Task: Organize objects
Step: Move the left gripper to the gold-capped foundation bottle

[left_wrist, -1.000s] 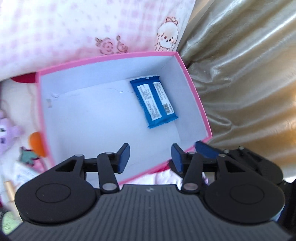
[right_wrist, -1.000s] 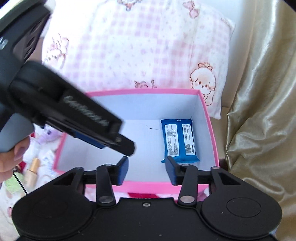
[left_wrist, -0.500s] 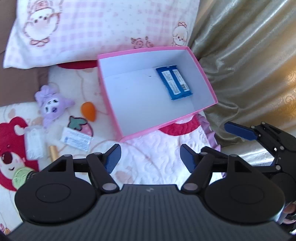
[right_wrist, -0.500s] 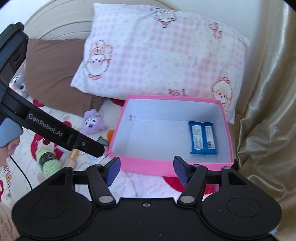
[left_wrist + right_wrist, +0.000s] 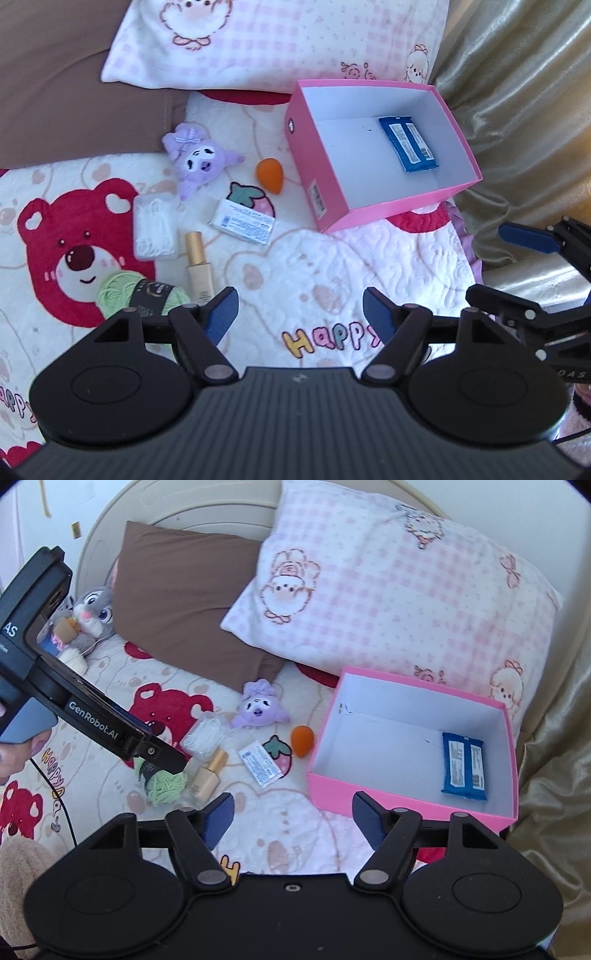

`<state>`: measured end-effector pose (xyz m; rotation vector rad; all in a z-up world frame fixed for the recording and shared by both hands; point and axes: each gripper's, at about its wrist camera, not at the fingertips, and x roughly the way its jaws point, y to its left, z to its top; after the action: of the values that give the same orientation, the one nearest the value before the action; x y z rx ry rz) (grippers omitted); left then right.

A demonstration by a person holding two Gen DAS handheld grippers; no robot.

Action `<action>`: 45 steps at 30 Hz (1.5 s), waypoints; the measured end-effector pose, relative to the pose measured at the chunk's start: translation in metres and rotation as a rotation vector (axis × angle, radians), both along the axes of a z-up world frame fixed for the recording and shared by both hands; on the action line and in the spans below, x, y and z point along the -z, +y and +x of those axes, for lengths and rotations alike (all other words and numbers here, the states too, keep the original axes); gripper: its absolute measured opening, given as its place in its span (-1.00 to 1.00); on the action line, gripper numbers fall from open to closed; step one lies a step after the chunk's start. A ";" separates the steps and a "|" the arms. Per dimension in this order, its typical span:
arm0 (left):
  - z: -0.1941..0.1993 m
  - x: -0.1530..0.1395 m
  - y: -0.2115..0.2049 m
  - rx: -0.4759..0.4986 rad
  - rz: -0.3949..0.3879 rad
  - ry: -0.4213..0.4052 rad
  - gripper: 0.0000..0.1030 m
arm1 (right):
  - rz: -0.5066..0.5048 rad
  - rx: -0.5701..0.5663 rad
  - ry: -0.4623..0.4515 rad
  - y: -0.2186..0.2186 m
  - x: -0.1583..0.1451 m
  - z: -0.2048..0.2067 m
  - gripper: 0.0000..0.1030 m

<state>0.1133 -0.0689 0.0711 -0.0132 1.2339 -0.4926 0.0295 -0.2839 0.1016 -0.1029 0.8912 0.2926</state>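
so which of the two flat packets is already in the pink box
The blue packet, lying flat on the floor of the pink box at its right end. The white packet lies outside on the blanket, overlapping the strawberry patch.

**Colours and patterns**

Pink box (image 5: pixel 334 188), white inside; blue packet (image 5: pixel 408 147) with white labels. Purple plush (image 5: pixel 197 160), orange sponge (image 5: pixel 269 174), green yarn (image 5: pixel 118 291). Pink-checked pillow (image 5: pixel 388 590); cream blanket (image 5: pixel 295 280) with red bears.

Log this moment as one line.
left tool: open, empty | right tool: open, empty | pink cardboard box: holds blue wrapped packet
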 end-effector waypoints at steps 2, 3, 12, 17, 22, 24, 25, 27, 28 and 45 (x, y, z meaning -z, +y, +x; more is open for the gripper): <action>-0.005 -0.002 0.010 -0.007 -0.002 -0.012 0.51 | -0.015 -0.023 -0.007 0.009 -0.001 -0.002 0.60; -0.008 -0.001 0.013 -0.007 -0.002 -0.016 0.55 | -0.019 -0.034 -0.007 0.013 0.000 -0.003 0.60; -0.010 0.020 0.045 -0.102 -0.074 -0.036 0.85 | -0.005 -0.114 -0.009 0.045 0.026 0.000 0.62; 0.000 0.044 0.051 -0.096 -0.078 -0.075 0.85 | 0.023 -0.157 -0.031 0.059 0.059 0.005 0.62; 0.023 0.080 0.045 -0.089 -0.056 -0.078 0.77 | 0.048 -0.206 -0.048 0.078 0.096 0.023 0.61; 0.035 0.095 0.045 -0.084 -0.076 -0.043 0.68 | 0.057 -0.232 -0.015 0.087 0.113 0.031 0.51; 0.040 0.102 0.046 -0.092 -0.093 -0.030 0.66 | 0.069 -0.241 0.005 0.092 0.121 0.035 0.50; 0.047 0.116 0.047 -0.096 -0.089 -0.002 0.48 | 0.073 -0.265 0.019 0.101 0.136 0.040 0.50; 0.049 0.122 0.048 -0.094 -0.086 0.001 0.45 | 0.063 -0.275 0.015 0.106 0.142 0.042 0.50; 0.074 0.195 0.056 -0.205 -0.024 0.019 -0.29 | 0.048 -0.339 0.052 0.147 0.234 0.075 0.05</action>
<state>0.1877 -0.0127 -0.1235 -0.1639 1.2299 -0.3298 0.1047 -0.1372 -0.1321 -0.2034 0.9166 0.6350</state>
